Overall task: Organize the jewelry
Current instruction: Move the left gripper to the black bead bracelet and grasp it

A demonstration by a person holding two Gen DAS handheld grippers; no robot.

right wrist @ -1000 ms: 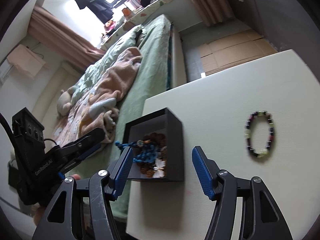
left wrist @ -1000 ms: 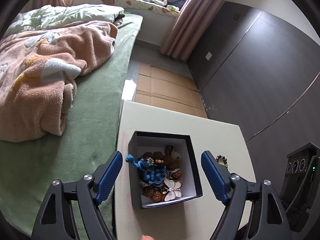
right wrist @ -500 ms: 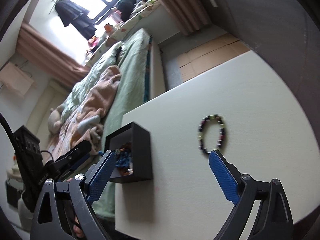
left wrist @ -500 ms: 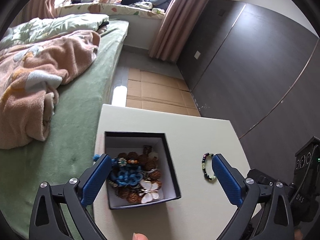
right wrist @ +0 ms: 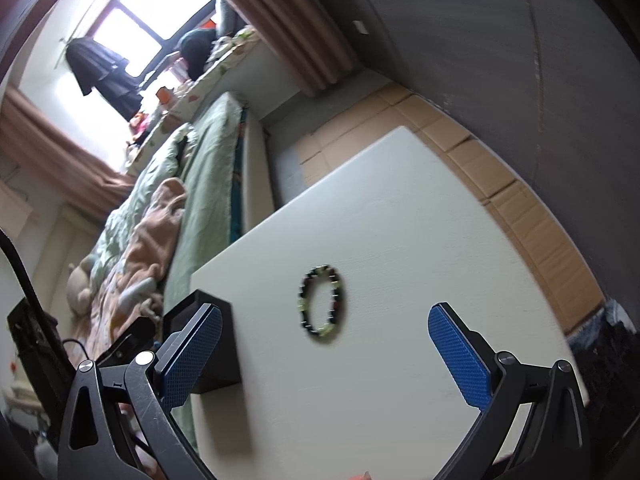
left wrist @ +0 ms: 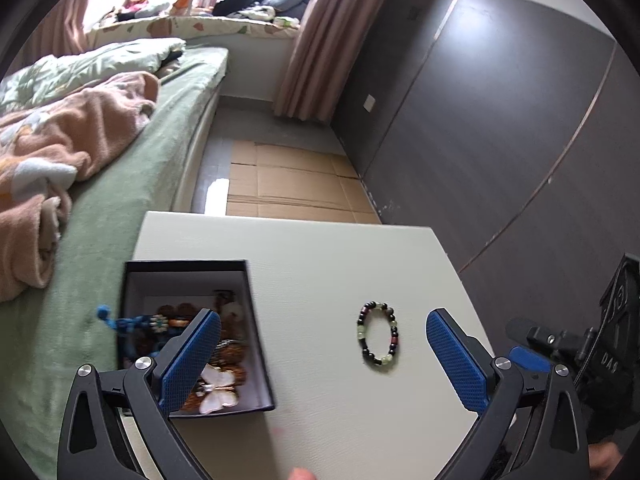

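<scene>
Two sets of tongs hang over a white tabletop (left wrist: 320, 248) beside a bed (left wrist: 132, 184), both spread wide and holding nothing. The left tongs (left wrist: 323, 354) have just been opening further; their blue pads straddle bare tabletop, the left pad over the box (left wrist: 188, 266), the right pad just past the bracelet (left wrist: 378, 336). The right tongs (right wrist: 324, 354) have likewise just been opening, and frame the bracelet (right wrist: 321, 304) from above without touching it.

The bracelet, a loop of dark and pale green beads with a few pink ones, lies flat on the tabletop, well clear of the box and nearer the right edge. The black box sits at the tabletop's left edge, next to the bed, its white inside heaped with jewelry: brown beads, a blue knotted cord (left wrist: 120, 322) trailing over the left wall, and a white butterfly piece (left wrist: 218, 386) at the near end.

A pink blanket (left wrist: 60, 136) is bunched on the green sheet. Flattened cardboard (left wrist: 288, 184) covers the floor beyond the tabletop.
</scene>
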